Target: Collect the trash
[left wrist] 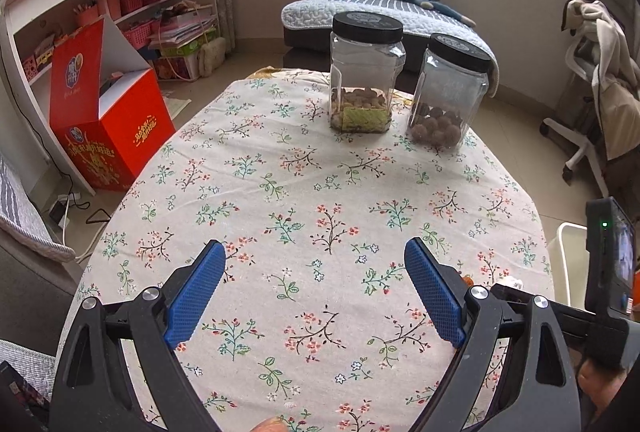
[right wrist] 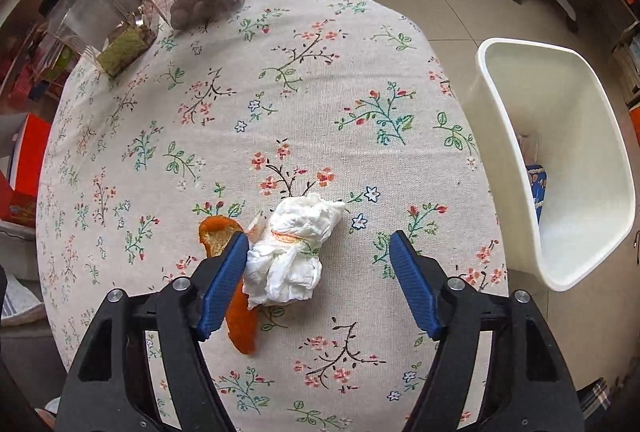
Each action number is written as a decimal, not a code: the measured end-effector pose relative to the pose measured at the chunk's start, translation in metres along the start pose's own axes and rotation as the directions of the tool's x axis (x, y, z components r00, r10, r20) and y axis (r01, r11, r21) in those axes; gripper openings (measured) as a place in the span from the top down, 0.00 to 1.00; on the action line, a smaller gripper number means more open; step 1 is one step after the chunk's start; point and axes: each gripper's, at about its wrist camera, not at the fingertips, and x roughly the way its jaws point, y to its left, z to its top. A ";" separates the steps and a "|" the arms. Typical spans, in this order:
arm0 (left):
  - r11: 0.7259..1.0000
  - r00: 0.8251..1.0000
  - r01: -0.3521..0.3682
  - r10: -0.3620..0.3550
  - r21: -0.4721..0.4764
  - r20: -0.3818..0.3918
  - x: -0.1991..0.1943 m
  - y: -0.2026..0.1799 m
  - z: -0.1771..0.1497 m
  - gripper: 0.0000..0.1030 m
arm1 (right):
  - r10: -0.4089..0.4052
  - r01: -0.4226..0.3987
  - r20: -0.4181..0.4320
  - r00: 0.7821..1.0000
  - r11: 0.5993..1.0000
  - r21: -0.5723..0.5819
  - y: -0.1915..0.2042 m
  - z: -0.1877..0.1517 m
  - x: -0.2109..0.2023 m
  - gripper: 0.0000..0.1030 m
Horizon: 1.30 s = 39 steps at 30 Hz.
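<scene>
Left wrist view: the left gripper point(left wrist: 315, 252) is held above the near half of a table covered by a floral tablecloth point(left wrist: 304, 192), with its blue-padded fingers spread wide and nothing between them. Two clear plastic jars with black lids stand at the far end of the table: the left jar point(left wrist: 365, 72) holds light brown nuts, and the right jar point(left wrist: 451, 92), just beside it, holds darker round nuts. A red cardboard box point(left wrist: 108, 120) stands open on the floor to the left of the table. A white bin point(left wrist: 568, 264) shows partly at the right table edge. Right wrist view: the right gripper point(right wrist: 318, 240) is low over the tablecloth, fingers spread apart. A crumpled white tissue point(right wrist: 292, 252) lies on the cloth between the fingers, nearer the left finger and apparently touching its pad. An orange peel point(right wrist: 218, 234) lies just left of the tissue, partly hidden behind the left finger; a further strip of peel point(right wrist: 242, 320) shows below that finger. The white bin point(right wrist: 560, 172) stands on the floor beside the right table edge, with a small blue item inside.
</scene>
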 end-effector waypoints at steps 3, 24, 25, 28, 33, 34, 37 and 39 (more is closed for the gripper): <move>1.000 0.999 0.008 -0.007 0.009 -0.045 0.008 -0.005 -0.005 0.14 | 0.062 -0.062 -0.004 0.998 0.998 -0.016 0.003 0.003 0.000 0.66; 0.936 0.937 0.213 -0.114 0.281 -0.331 0.082 -0.139 -0.071 0.56 | 0.096 -0.126 0.302 0.948 0.989 0.082 -0.064 0.040 -0.099 0.66; 0.935 0.942 0.211 -0.117 0.284 -0.314 0.080 -0.134 -0.069 0.71 | 0.099 -0.127 0.304 0.948 0.989 0.071 -0.060 0.040 -0.099 0.66; 0.957 0.944 0.199 -0.129 0.210 -0.305 0.079 -0.102 -0.057 0.80 | 0.116 -0.133 0.309 0.944 0.990 0.038 -0.045 0.040 -0.101 0.66; 0.998 0.963 0.053 -0.044 0.028 -0.267 0.084 -0.012 -0.029 0.80 | 0.164 -0.156 0.307 0.937 0.986 -0.051 -0.011 0.034 -0.100 0.66; 1.000 0.966 0.012 -0.016 -0.016 -0.258 0.084 0.009 -0.024 0.80 | 0.175 -0.160 0.308 0.935 0.984 -0.074 -0.003 0.032 -0.101 0.66; 0.986 0.975 -0.122 0.098 -0.115 -0.197 0.076 0.065 -0.011 0.80 | 0.201 -0.160 0.331 0.922 0.976 -0.149 0.023 0.023 -0.105 0.66; 0.970 0.981 -0.160 0.135 -0.185 -0.139 0.060 0.092 -0.003 0.80 | 0.205 -0.138 0.377 0.903 0.971 -0.198 0.040 0.016 -0.114 0.66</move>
